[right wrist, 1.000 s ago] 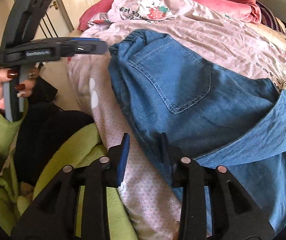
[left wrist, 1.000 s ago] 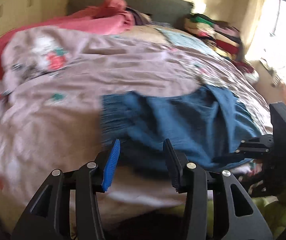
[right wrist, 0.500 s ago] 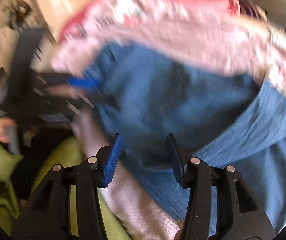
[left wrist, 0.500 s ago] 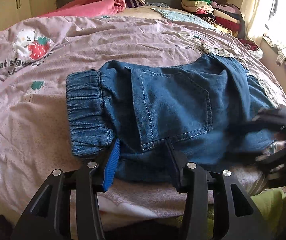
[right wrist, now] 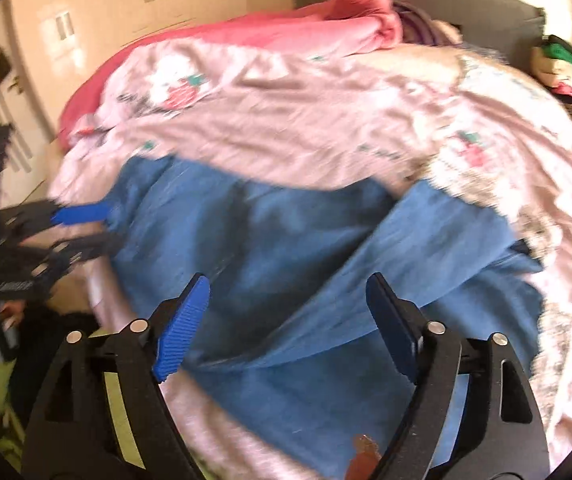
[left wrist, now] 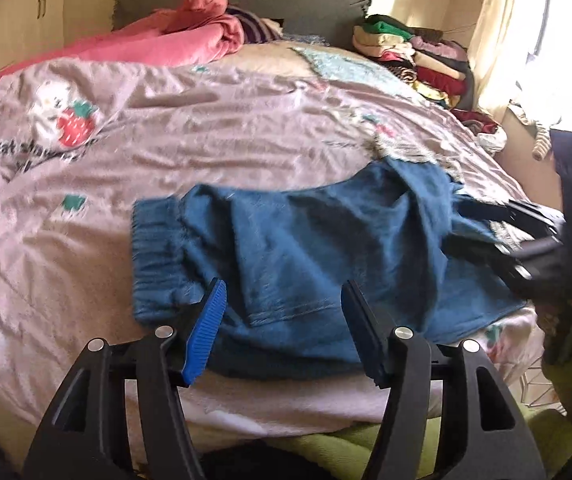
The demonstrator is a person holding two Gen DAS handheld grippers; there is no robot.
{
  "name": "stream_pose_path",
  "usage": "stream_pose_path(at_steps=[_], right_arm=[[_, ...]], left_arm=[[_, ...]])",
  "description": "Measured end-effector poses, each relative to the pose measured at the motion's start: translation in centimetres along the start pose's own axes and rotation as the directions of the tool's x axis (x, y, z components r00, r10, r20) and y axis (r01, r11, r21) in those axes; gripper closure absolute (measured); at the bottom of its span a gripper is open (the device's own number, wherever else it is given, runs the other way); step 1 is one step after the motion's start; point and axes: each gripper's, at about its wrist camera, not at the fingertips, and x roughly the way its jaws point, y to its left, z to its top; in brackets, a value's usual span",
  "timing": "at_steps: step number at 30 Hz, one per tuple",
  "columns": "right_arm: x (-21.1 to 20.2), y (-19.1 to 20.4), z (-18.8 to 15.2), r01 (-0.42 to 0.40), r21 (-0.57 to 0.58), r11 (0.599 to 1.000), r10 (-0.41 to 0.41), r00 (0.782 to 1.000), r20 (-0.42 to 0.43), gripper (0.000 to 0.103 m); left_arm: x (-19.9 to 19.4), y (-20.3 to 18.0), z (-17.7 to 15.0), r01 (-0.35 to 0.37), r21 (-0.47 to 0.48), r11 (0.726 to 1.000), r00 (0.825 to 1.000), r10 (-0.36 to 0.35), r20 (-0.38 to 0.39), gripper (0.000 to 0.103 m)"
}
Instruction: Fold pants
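Denim, mid-blue and soft, makes up the pants (left wrist: 317, 264), which lie folded over on the pink bedspread (left wrist: 214, 128) near the bed's near edge; in the left wrist view the gathered elastic waistband (left wrist: 158, 256) sits at 9 o'clock of the garment, a stitched back pocket faces up at its middle, and a leg is doubled across toward 3 o'clock. In the right wrist view, blurred by motion, the same pants (right wrist: 286, 264) show a leg panel laid diagonally from 7 to 2 o'clock. There is 1 pair of pants, 1 pink quilt (left wrist: 174, 40) bunched at 12 o'clock by the dark headboard, 1 stack of folded clothes (left wrist: 413, 56) at 1 o'clock, and 2 grippers. The left gripper (left wrist: 282, 332) has just been opening; its jaws stand well apart over the pants' near edge, with cloth seen between them but not pinched. The right gripper (right wrist: 286, 320) has just been opening too, its jaws spread wide above the denim and gripping nothing. No container shows.
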Motion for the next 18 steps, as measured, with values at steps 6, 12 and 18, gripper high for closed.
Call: stream_pose_path(at_steps=[6, 12, 18], right_arm=[[1.2, -2.8, 2.9, 0.09, 0.027, 0.996, -0.091, 0.996, 0.023, 0.023], [3.9, -5.4, 5.9, 0.145, 0.035, 0.989, -0.145, 0.989, -0.007, 0.021], [7.8, -9.2, 8.5, 0.188, 0.105, 0.976, -0.181, 0.98, -0.078, 0.021]], left_arm=[[1.1, -3.2, 1.2, 0.067, 0.053, 0.996, 0.998, -0.066, -0.023, 0.044], [3.9, -6.6, 1.9, 0.161, 0.08, 0.984, 0.985, -0.154, -0.081, 0.044], [6.6, -9.3, 2.1, 0.238, 0.086, 0.967, 0.965, -0.226, -0.13, 0.044]])
